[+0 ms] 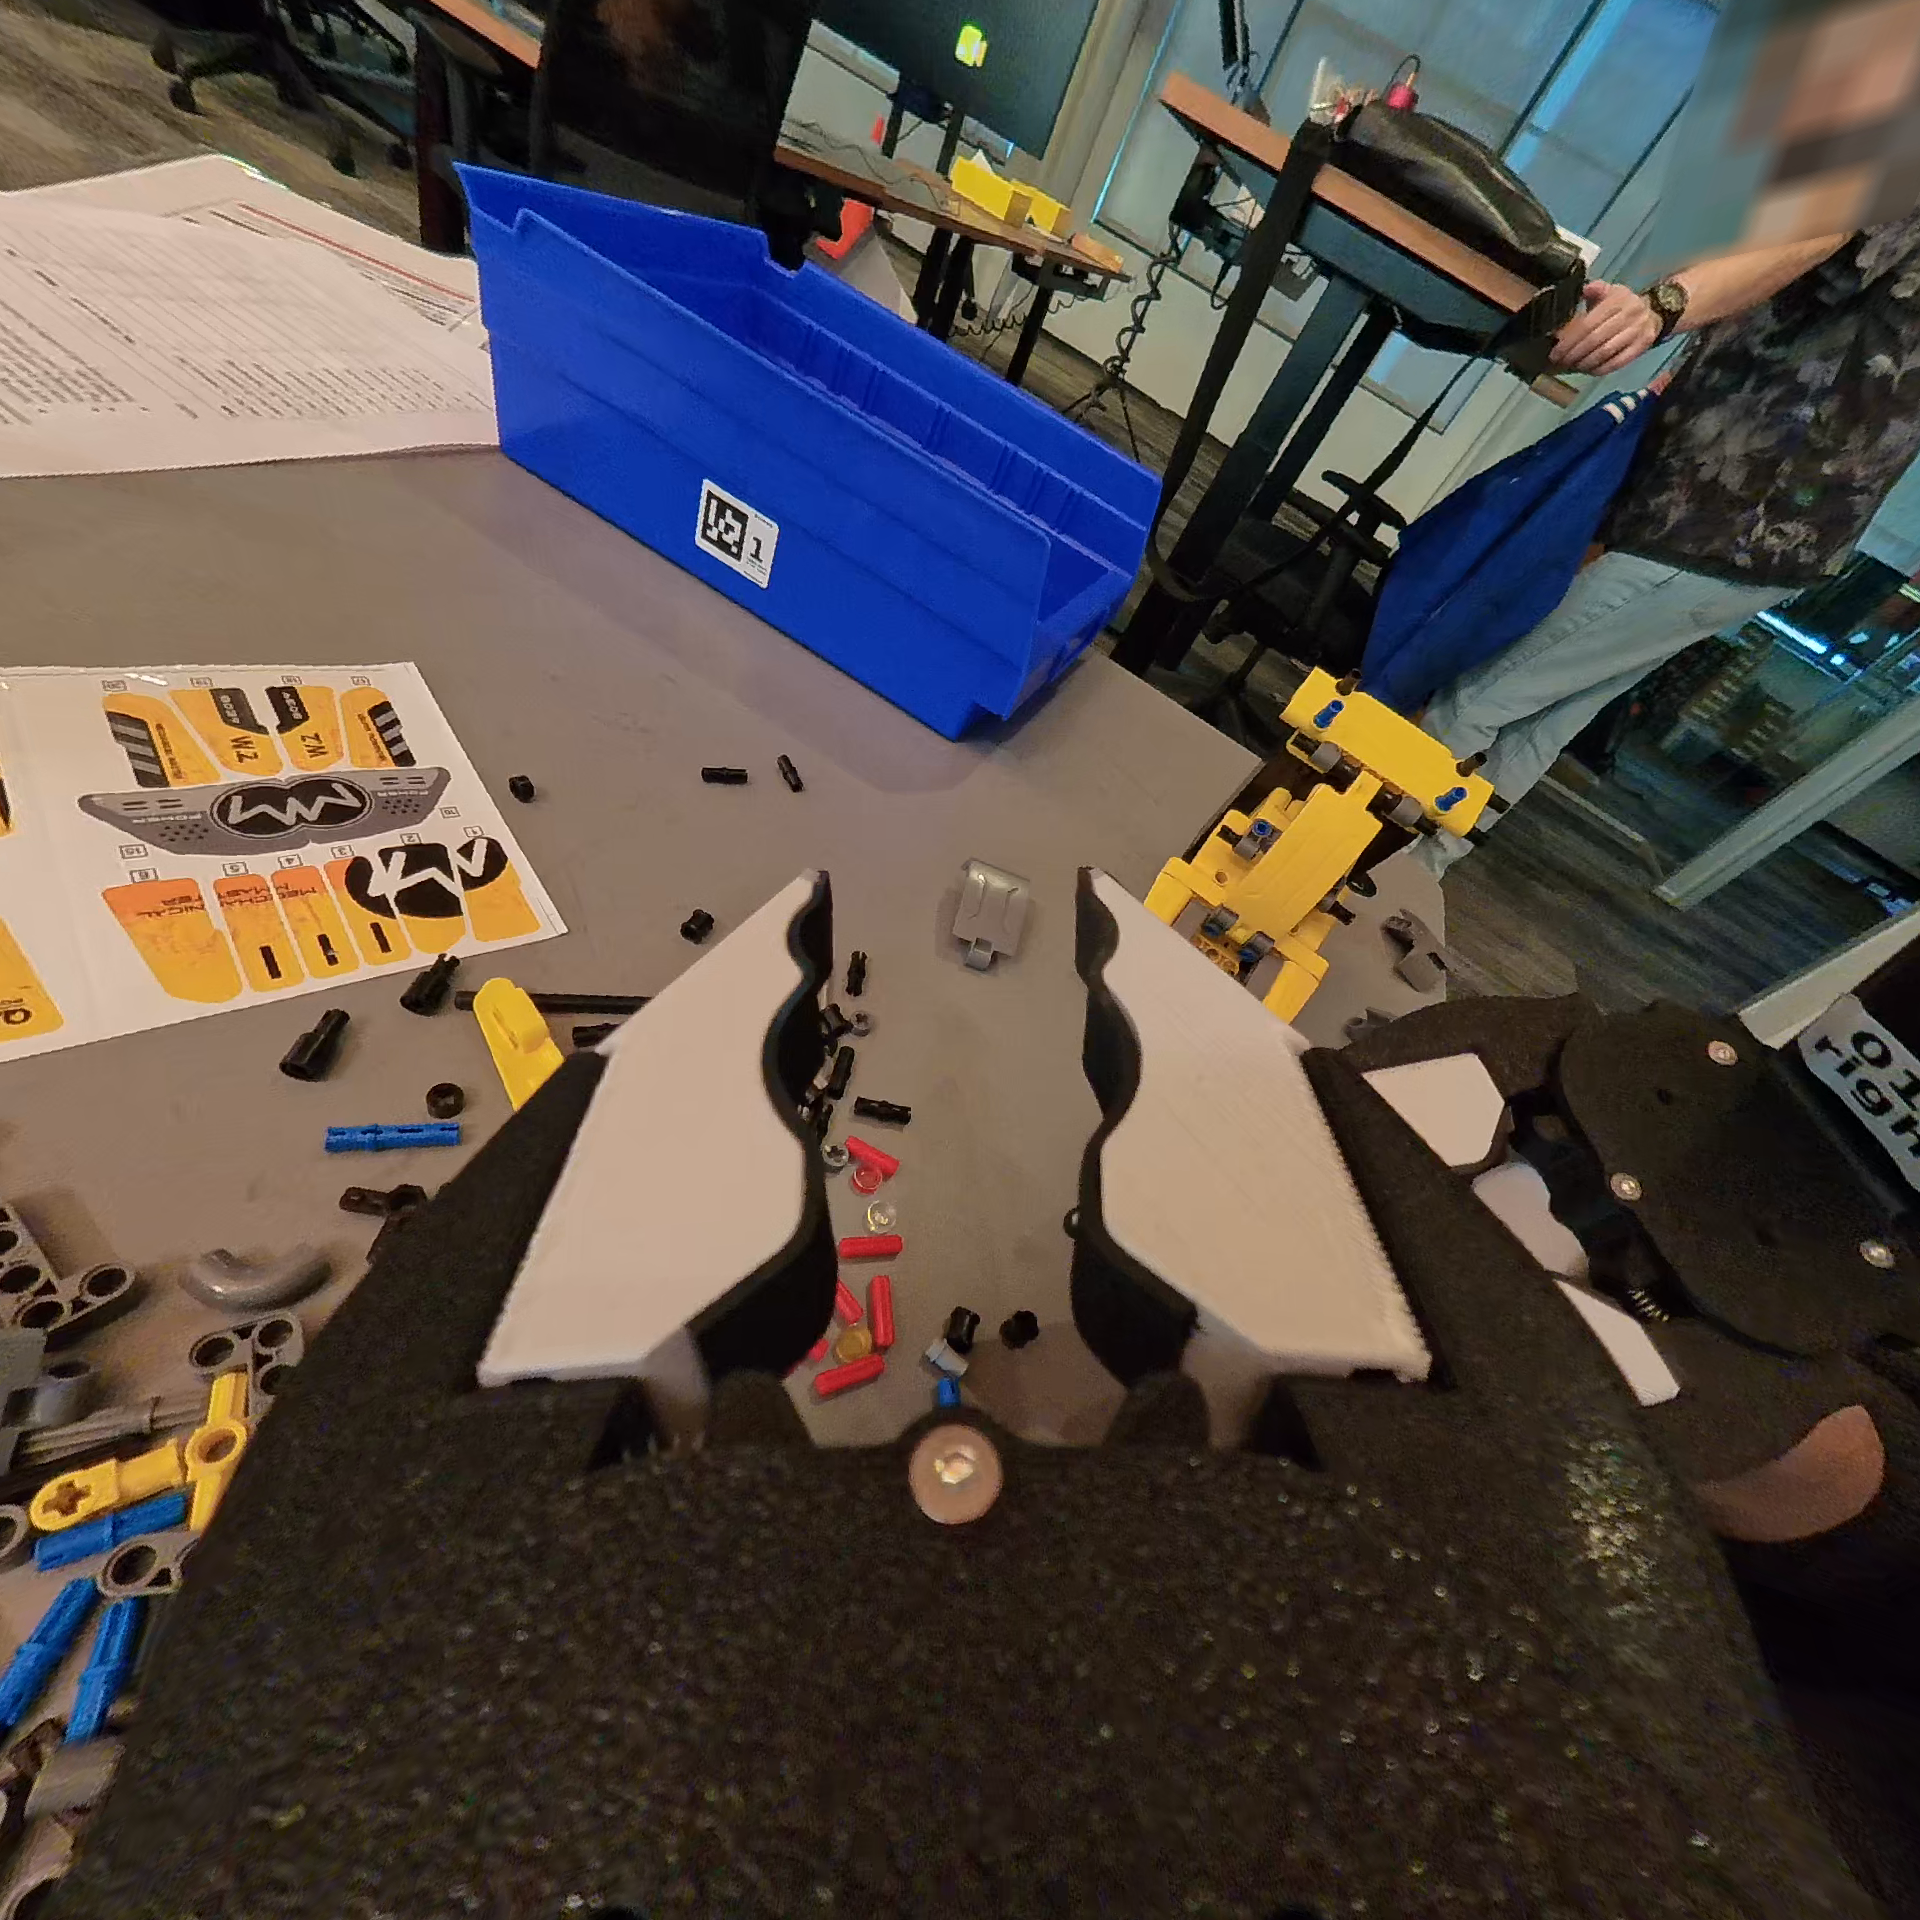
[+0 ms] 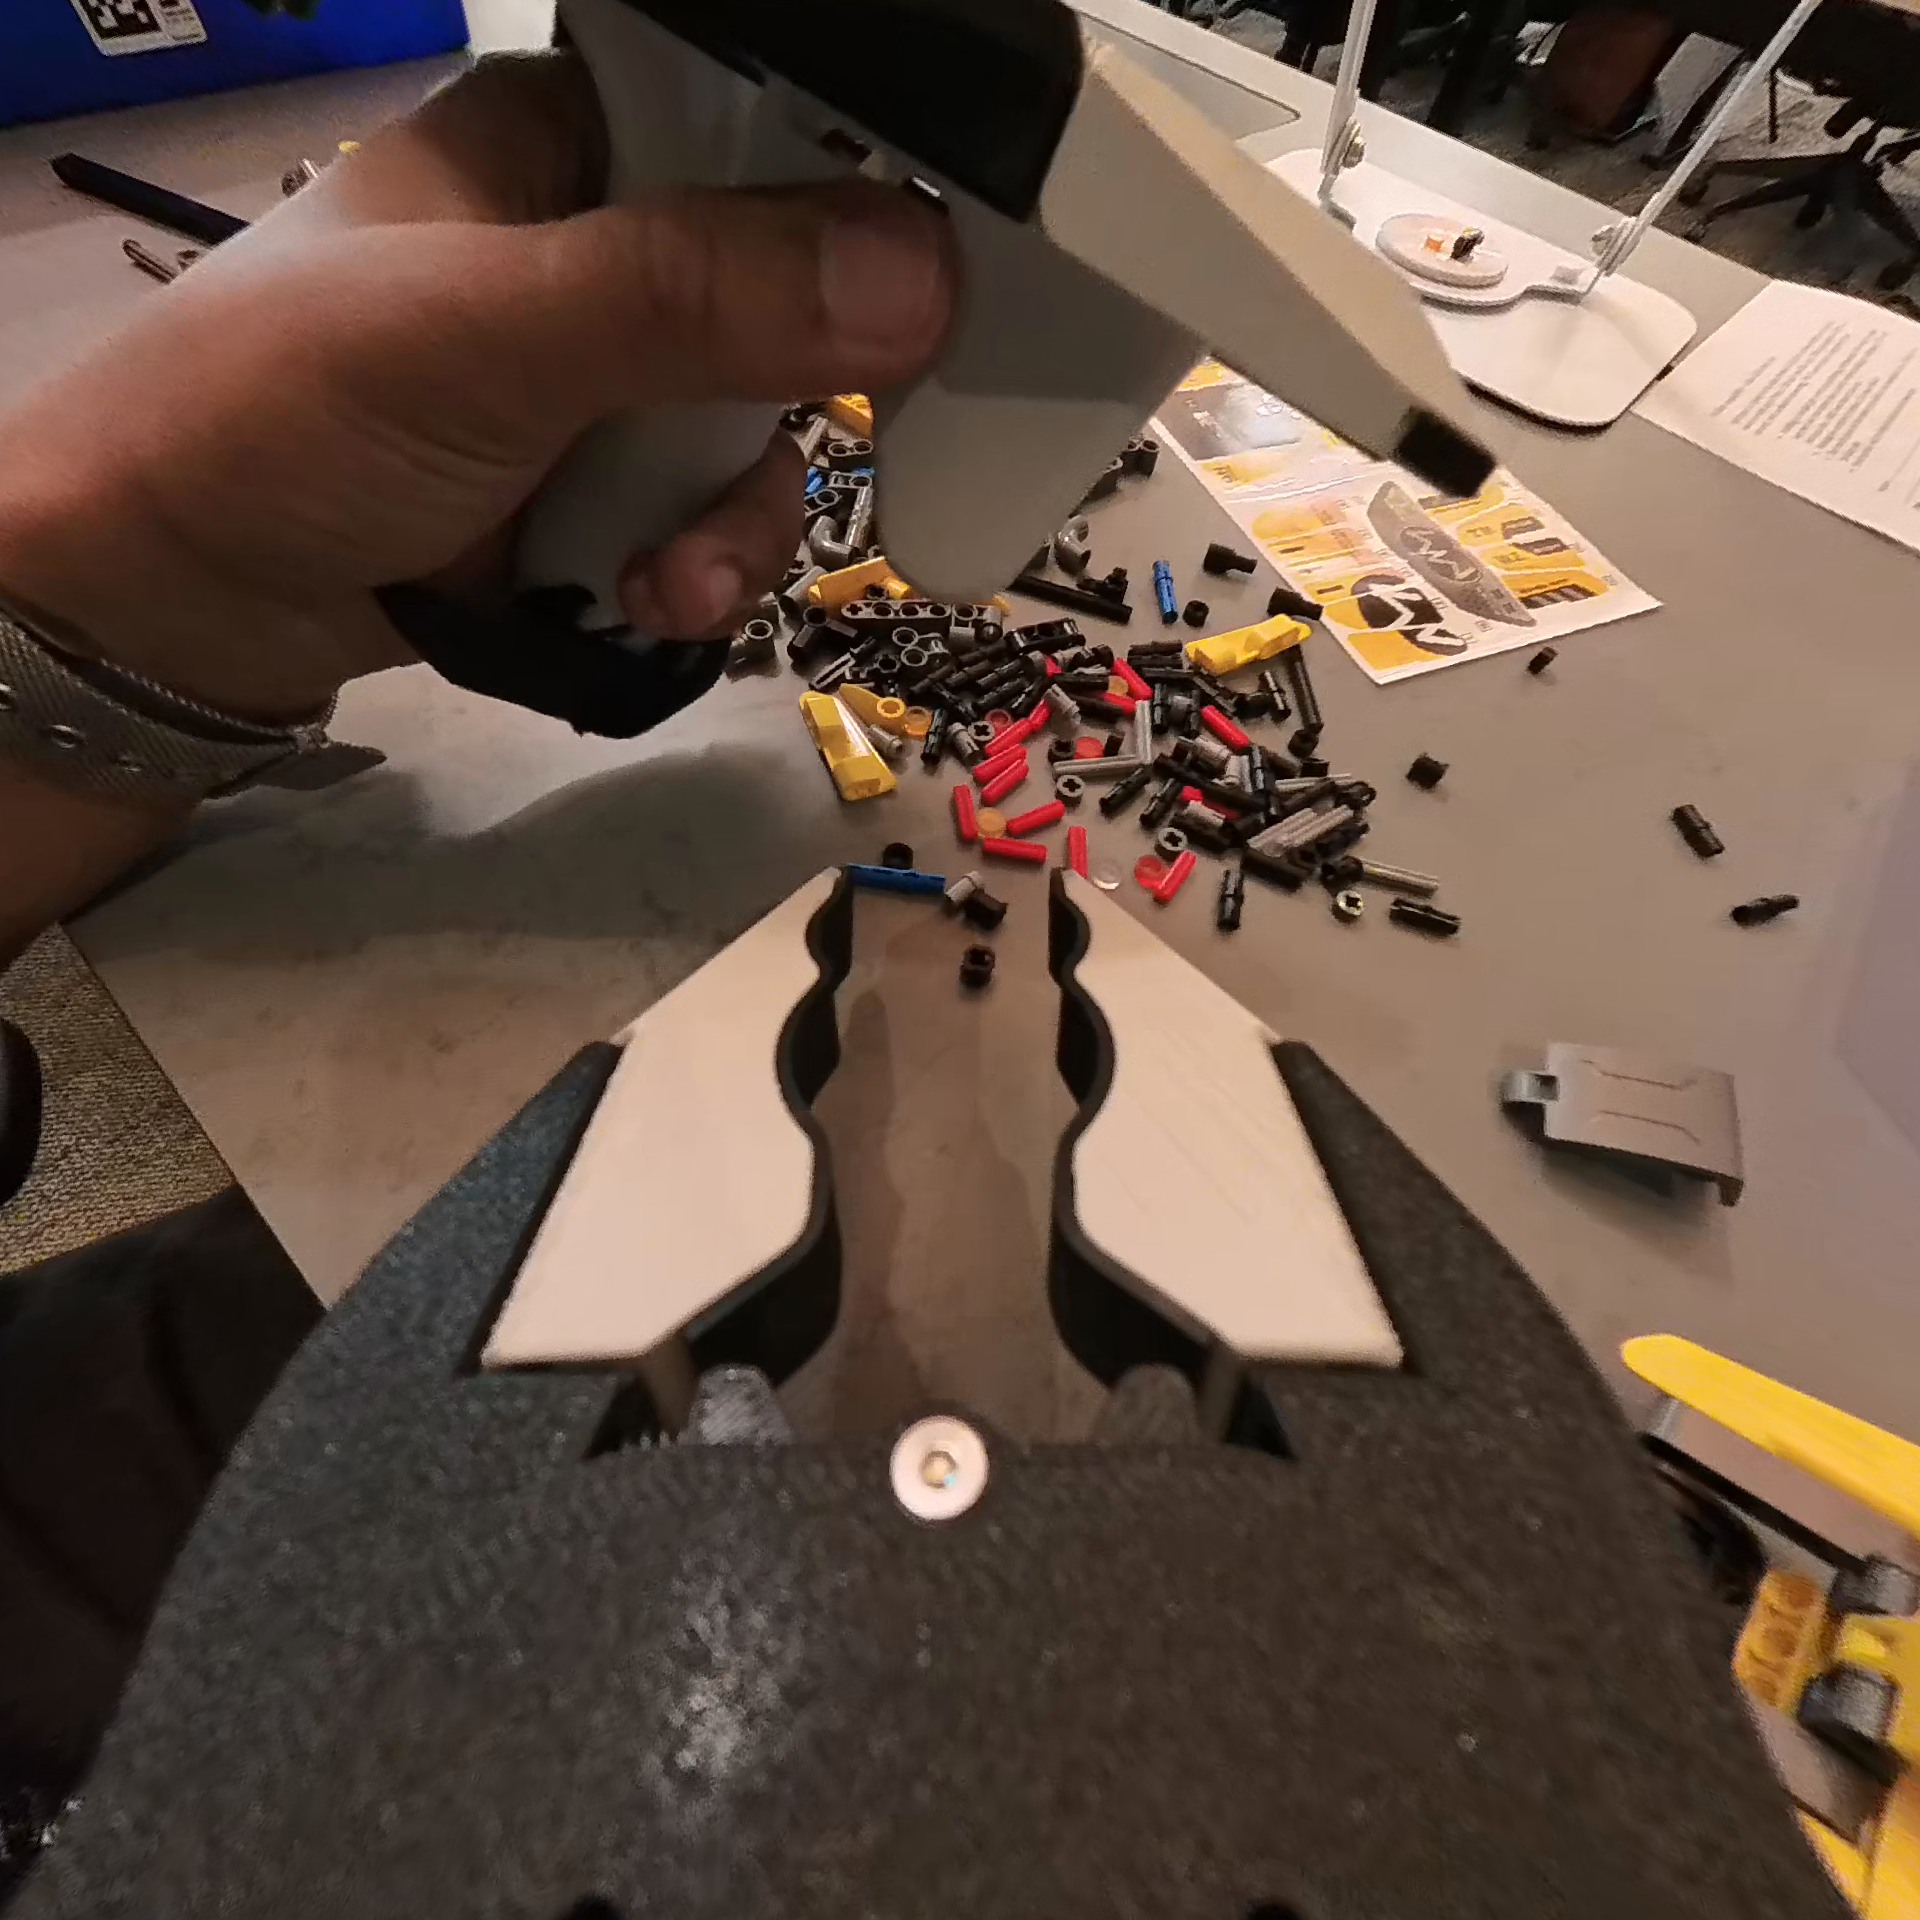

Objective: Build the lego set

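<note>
grey table (image 1: 644,623) holds spilled small pieces (image 2: 1122,727); left gripper (image 1: 951,894) and right gripper (image 2: 951,883) hover wide open (both empty), near them.

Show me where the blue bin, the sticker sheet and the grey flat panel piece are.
blue bin (image 1: 831,499): left wrist view, long side wall.
sticker sheet (image 1: 281,831): left wrist view, sheet centre.
grey flat panel piece (image 2: 1631,1122): right wrist view, top face.
</note>
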`<state>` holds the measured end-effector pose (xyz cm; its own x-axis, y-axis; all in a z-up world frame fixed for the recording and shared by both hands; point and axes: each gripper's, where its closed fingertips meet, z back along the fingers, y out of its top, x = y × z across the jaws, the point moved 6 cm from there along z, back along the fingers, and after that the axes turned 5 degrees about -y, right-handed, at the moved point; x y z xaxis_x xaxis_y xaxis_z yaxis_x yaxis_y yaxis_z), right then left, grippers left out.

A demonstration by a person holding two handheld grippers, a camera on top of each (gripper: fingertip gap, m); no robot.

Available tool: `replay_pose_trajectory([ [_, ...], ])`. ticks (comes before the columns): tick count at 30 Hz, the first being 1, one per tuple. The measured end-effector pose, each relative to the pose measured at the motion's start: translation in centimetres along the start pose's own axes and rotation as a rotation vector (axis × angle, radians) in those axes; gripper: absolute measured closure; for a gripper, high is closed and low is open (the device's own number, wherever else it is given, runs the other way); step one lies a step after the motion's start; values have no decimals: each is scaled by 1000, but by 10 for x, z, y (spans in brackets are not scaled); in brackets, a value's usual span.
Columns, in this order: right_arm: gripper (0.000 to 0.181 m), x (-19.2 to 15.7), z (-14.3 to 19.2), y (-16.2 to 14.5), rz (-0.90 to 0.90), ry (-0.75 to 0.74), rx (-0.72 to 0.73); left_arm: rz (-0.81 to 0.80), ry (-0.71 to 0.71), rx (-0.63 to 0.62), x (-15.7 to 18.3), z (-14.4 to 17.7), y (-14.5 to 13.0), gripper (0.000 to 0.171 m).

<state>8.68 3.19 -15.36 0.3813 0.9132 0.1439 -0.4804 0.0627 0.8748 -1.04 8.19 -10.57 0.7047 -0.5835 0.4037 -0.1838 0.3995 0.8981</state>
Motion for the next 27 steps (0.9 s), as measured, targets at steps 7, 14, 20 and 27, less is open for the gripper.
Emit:
replay_pose_trajectory([
  [7,144,1,0,0,-8,8,6,1,-11,-14,1,-2,-2,125],
  [14,144,2,2,1,-30,22,22,4,-18,-23,2,-3,-3,125],
  [20,144,2,2,1,-27,24,19,5,-20,-27,2,-4,-4,125],
  [27,144,2,2,1,-35,31,23,11,-27,-37,2,-5,-5,125],
])
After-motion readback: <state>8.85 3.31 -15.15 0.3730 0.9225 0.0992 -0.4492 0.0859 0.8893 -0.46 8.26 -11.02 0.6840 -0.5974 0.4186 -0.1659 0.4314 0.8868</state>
